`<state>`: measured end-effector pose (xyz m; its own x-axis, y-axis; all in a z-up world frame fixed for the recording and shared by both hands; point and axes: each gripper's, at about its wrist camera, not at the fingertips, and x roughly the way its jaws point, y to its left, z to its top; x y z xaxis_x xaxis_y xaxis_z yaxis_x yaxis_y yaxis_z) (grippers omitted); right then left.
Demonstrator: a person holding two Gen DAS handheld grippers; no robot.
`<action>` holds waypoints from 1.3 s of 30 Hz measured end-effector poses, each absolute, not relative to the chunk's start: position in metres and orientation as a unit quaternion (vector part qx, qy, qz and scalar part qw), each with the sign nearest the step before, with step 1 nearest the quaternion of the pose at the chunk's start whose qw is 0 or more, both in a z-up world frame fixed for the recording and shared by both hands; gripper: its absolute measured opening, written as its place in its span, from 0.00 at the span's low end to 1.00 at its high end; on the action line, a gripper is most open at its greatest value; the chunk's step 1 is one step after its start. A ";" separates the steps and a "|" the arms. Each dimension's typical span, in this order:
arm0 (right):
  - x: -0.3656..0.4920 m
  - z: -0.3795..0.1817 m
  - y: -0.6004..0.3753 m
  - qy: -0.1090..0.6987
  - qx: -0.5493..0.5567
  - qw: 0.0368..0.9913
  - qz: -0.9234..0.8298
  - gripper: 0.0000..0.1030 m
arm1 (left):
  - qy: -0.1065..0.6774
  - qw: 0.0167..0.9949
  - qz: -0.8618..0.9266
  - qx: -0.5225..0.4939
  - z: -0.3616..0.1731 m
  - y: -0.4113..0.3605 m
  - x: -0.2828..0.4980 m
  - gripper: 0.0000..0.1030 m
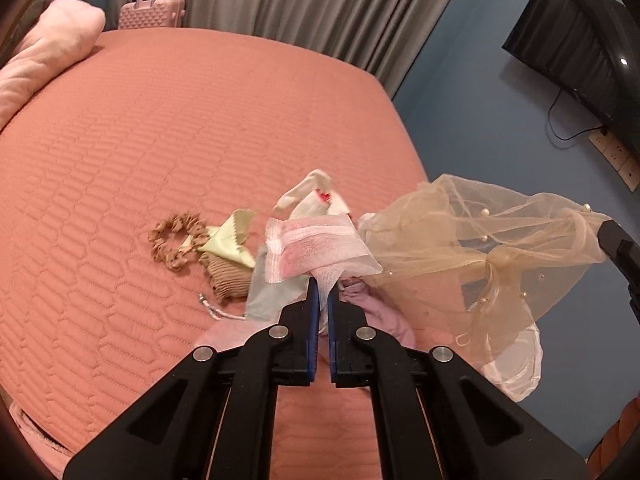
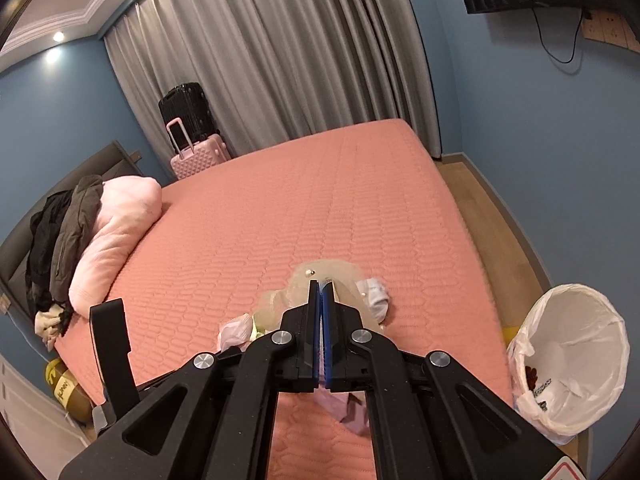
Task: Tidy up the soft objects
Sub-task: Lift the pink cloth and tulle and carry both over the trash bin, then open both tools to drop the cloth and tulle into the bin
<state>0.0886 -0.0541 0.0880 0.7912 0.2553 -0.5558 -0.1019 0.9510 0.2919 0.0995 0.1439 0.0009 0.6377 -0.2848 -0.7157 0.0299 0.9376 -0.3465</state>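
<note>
In the left wrist view my left gripper (image 1: 322, 282) is shut on a white and pink gauze cloth (image 1: 320, 248), held above the pink quilted bed (image 1: 160, 140). To its right hangs a beige tulle piece with pearls (image 1: 480, 248). In the right wrist view my right gripper (image 2: 322, 286) is shut on that beige tulle piece (image 2: 332, 270). On the bed lie a brown scrunchie (image 1: 172, 240), a pale green cloth (image 1: 228, 236), a ribbed tan pouch (image 1: 228, 280), a grey-blue cloth (image 1: 272, 296), a lilac cloth (image 1: 384, 316) and a white sock (image 2: 376, 300).
A bin lined with a white bag (image 2: 572, 360) stands on the floor right of the bed. A pink blanket (image 2: 116, 232) and dark clothes (image 2: 60, 240) are piled at the bed's left end. Suitcases (image 2: 196, 148) stand by the grey curtain. A TV (image 1: 580, 52) hangs on the blue wall.
</note>
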 end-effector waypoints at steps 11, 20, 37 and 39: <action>0.052 0.149 -0.127 0.243 0.128 0.961 0.036 0.01 | 0.377 0.899 -0.189 -0.119 0.062 0.054 0.092 0.04; 0.037 0.153 -0.196 0.230 0.144 0.962 -0.029 0.01 | 0.366 0.887 -0.270 -0.075 0.084 -0.038 0.088 0.04; 0.036 0.103 -0.301 0.268 0.174 0.940 -0.116 0.03 | 0.398 0.838 -0.372 -0.036 0.068 -0.167 0.088 0.09; 0.036 0.098 -0.304 0.269 0.175 0.939 -0.123 0.06 | 0.398 0.839 -0.370 -0.033 0.065 -0.174 0.088 0.32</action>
